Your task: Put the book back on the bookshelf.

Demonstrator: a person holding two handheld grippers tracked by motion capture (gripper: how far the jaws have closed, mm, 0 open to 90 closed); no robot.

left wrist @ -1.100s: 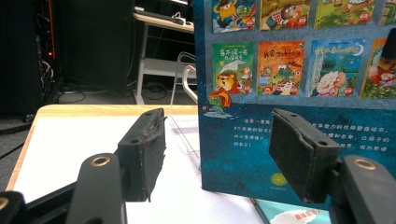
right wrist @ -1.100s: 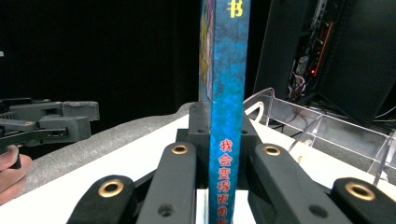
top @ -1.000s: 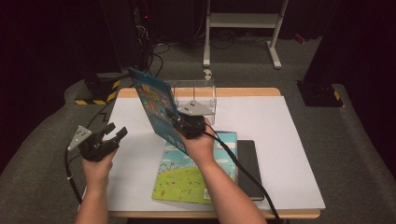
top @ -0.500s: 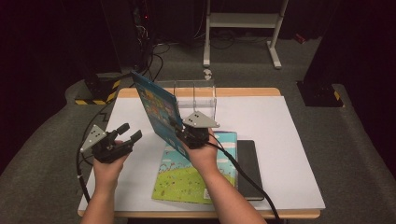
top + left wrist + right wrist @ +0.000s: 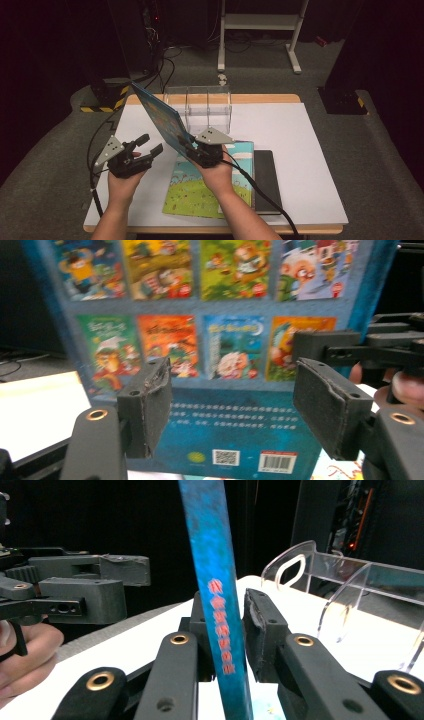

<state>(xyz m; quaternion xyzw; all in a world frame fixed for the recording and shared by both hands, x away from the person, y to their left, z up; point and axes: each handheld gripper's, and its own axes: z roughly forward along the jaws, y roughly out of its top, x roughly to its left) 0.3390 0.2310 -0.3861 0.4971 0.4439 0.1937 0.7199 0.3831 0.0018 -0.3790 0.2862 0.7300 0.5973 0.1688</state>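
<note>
Book [image 5: 160, 117], thin, glossy, blue, stands between right gripper [image 5: 227, 625] pads, apparently just loosened; left gripper [image 5: 232, 407] spread, empty.

Just beyond the right tool [image 5: 186, 145]: clear acrylic rack [image 5: 207, 102], upright, divided into compartments, standing at the far edge of the white tabletop [image 5: 300, 130]. Directly beneath and behind the same tool: picture book [image 5: 192, 192] with a green meadow cover, lying flat. To the right of that tool, touching the picture book's edge: black flat slab [image 5: 267, 175]. Far beyond the left tool [image 5: 150, 143], on the floor: black box with yellow-black striping [image 5: 102, 97], cables beside it. Farther off: white stand [image 5: 260, 22].
</note>
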